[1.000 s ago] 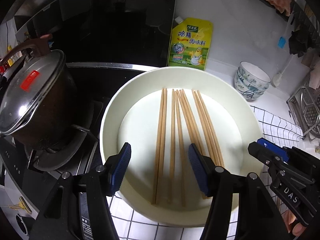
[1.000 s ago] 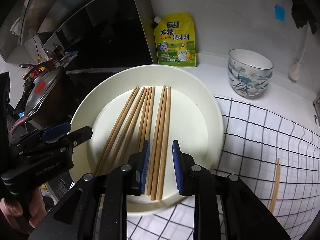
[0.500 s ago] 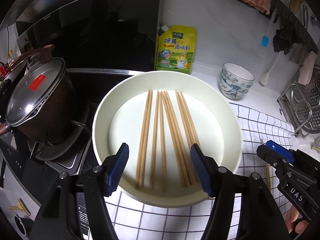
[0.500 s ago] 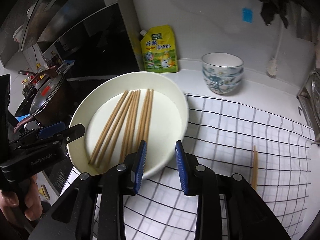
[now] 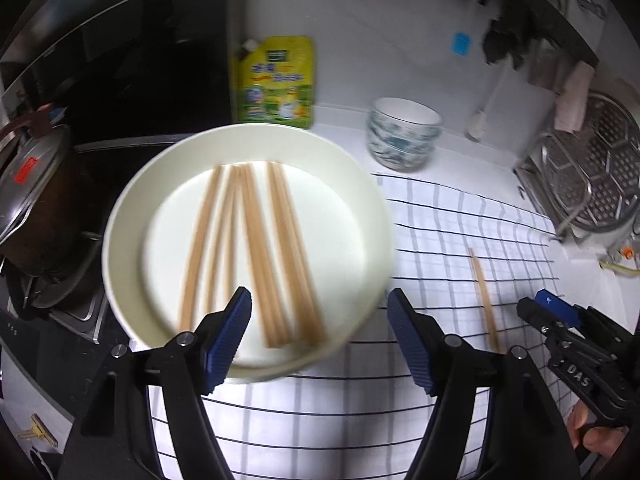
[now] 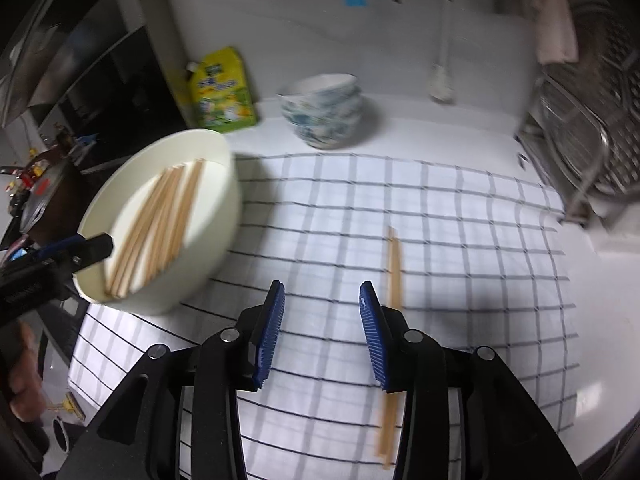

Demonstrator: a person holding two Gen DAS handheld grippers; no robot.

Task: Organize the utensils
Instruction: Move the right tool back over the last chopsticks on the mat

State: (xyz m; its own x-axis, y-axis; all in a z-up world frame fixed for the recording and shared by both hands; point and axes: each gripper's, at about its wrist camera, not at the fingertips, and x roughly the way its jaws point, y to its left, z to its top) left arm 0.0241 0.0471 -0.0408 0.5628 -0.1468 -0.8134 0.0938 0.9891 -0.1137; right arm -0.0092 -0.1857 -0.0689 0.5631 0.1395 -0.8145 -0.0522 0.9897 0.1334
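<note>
Hovering right tongs point(image 6: 322, 336) half-open, empty | left tongs point(image 5: 320, 336) wide, empty | loose chopsticks point(image 6: 394, 268): light, stiff, slippery; pinch mid-length

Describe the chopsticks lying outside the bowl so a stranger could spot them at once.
Find the white checked cloth spread on the counter, right of the big cream bowl. On it lies a lone pair of wooden chopsticks, just beside the right gripper. Every other chopstick sits inside the bowl; these rest flat on the cloth.

pouch point(image 5: 275, 78) label blurred, pot point(image 5: 30, 184) edge-cropped
</note>
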